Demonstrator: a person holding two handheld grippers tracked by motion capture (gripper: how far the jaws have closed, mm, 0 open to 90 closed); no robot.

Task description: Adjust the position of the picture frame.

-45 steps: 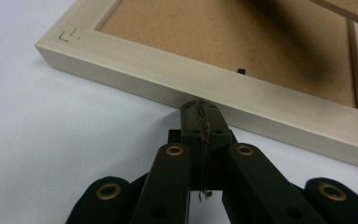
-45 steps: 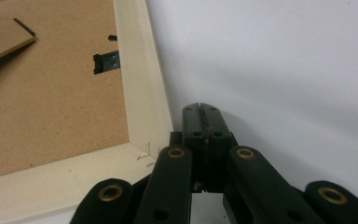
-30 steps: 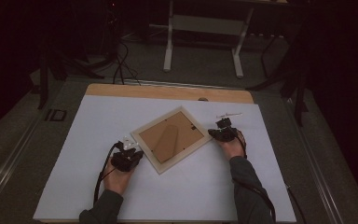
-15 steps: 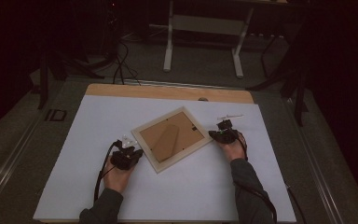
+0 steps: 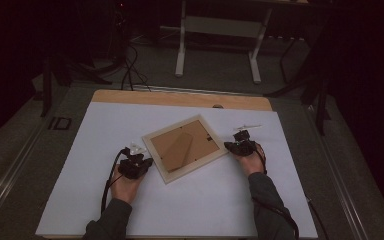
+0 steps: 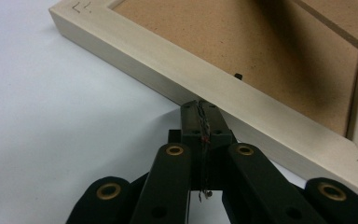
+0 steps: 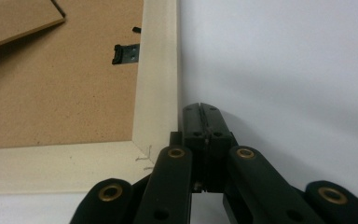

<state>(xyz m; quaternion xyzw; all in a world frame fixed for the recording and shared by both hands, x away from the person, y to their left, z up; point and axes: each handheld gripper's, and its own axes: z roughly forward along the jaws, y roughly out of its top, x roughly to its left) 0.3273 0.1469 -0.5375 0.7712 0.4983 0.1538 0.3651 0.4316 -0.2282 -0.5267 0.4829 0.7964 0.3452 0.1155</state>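
Note:
A pale wooden picture frame (image 5: 185, 148) lies face down and askew on the white table sheet (image 5: 80, 165), its brown backing board up. My left gripper (image 5: 141, 162) is shut, with its tips against the frame's lower-left edge (image 6: 168, 70). My right gripper (image 5: 230, 145) is shut too, its tips beside the frame's right edge (image 7: 156, 79) near a corner. A small black metal clip (image 7: 123, 53) sits on the backing by that edge. Nothing is held between either pair of jaws.
The white sheet covers a wooden table (image 5: 180, 98) whose bare strip shows at the far side. A white metal stand (image 5: 217, 35) and cables (image 5: 127, 70) are on the dark floor beyond. The person's forearms (image 5: 265, 200) come in from the near edge.
The frame has shifted slightly left and turned a little on the sheet. Both grippers stay shut against its edges.

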